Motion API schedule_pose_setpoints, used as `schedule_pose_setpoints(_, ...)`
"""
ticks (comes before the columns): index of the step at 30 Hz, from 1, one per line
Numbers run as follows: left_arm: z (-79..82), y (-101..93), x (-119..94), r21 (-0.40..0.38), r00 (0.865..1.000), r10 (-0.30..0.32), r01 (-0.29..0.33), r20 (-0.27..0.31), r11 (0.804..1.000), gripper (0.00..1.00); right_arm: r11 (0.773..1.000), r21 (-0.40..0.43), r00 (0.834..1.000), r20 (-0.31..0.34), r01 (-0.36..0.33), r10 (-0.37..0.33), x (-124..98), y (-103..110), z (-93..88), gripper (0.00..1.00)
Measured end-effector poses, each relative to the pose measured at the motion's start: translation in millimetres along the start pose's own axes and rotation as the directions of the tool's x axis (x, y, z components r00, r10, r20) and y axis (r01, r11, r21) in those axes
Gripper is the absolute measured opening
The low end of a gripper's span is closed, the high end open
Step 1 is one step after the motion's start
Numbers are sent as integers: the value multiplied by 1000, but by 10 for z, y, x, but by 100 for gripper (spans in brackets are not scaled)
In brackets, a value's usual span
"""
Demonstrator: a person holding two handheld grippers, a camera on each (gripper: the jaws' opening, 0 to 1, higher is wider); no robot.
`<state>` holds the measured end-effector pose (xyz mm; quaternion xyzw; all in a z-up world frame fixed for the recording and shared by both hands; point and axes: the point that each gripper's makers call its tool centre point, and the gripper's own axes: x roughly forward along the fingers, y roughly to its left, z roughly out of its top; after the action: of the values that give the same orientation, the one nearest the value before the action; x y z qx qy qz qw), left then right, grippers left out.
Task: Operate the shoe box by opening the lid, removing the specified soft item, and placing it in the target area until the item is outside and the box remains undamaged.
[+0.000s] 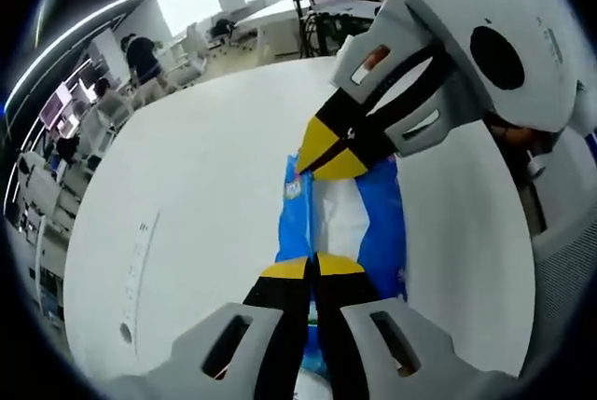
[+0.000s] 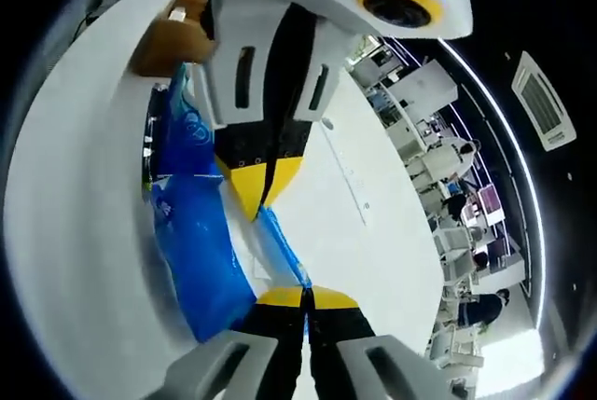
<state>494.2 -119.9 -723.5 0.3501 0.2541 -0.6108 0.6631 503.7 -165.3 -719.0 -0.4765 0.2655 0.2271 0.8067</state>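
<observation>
soft pack (image 1: 347, 223) on bench (image 1: 205, 195) | between left gripper (image 1: 312, 268) and right gripper (image 1: 328, 156), one at each end | shoe box (image 2: 170, 41) beyond pack in right gripper view

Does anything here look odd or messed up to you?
Nothing looks spilled or broken. The one unusual sight is the blue and white soft packet, pinched at opposite ends by both grippers, left and right, and stretched between them over the white table. A brown box sits behind, seemingly intact.

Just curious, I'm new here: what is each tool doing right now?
Left tool: shut on the blue and white pack.
Right tool: shut on the same pack, at its other end.
</observation>
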Motion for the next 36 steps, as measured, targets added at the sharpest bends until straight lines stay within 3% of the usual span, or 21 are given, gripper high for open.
schedule_pose_setpoints(8, -122, -10, 146, -4, 1000, -12, 11, -24, 1000, 0, 1000, 18, 999, -30, -20, 20, 160, 103, -83, 0)
schedule_pose_setpoints(18, -72, 15, 152, -23, 1000, -5, 5, 6, 1000, 0, 999, 45, 999, -41, -16, 18, 152, 73, -117, 0)
schedule_pose_setpoints(24, -72, 32, 172, -14, 1000, -3, 3, 27, 1000, 3, 992, 112, 997, -49, -54, 60, 124, 121, -129, 0)
schedule_pose_setpoints(26, -76, 20, 173, -14, 999, -14, 15, 30, 1000, 7, 980, 176, 995, -29, -89, 95, 114, 167, -107, 0)
schedule_pose_setpoints(30, -79, 38, 125, -3, 1000, -12, 12, 29, 1000, 9, 976, 191, 993, -22, -106, 112, 61, 166, -93, 4)
schedule_pose_setpoints(36, 10, 76, -37, -52, 997, -1, 5, 78, 999, 19, 964, 226, 990, 10, -140, 142, -24, 172, 24, 15)
